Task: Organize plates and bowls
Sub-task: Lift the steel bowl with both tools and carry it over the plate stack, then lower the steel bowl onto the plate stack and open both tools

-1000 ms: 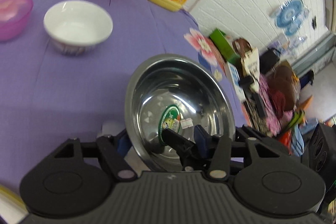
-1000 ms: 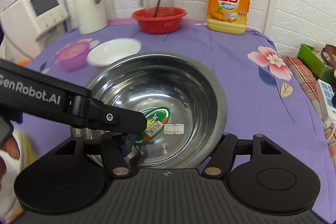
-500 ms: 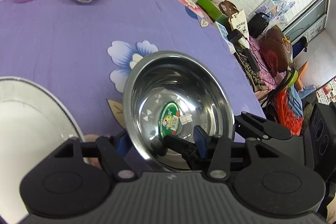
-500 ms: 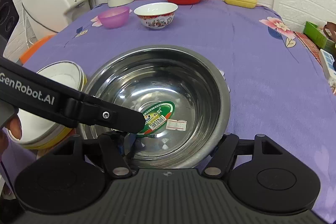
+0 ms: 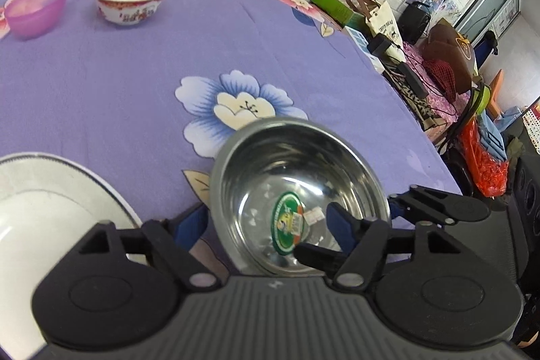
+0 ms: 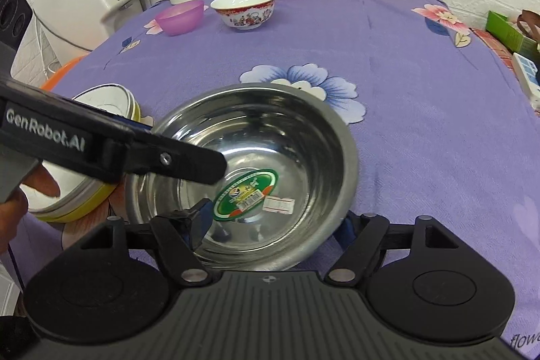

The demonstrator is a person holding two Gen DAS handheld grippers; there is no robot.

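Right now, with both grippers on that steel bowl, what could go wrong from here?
1. Both the left gripper and the right gripper straddle the rim of the steel bowl; smooth metal may slip or tilt if one lets go first.
2. The stacked plates sit right beside the bowl, so a sideways swing could knock them.
3. The bowl is near the edge of the table; a drop there could send it off.

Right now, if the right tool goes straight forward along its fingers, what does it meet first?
The right tool already straddles the steel bowl, so it would press that bowl's wall first; the purple tablecloth lies beyond.
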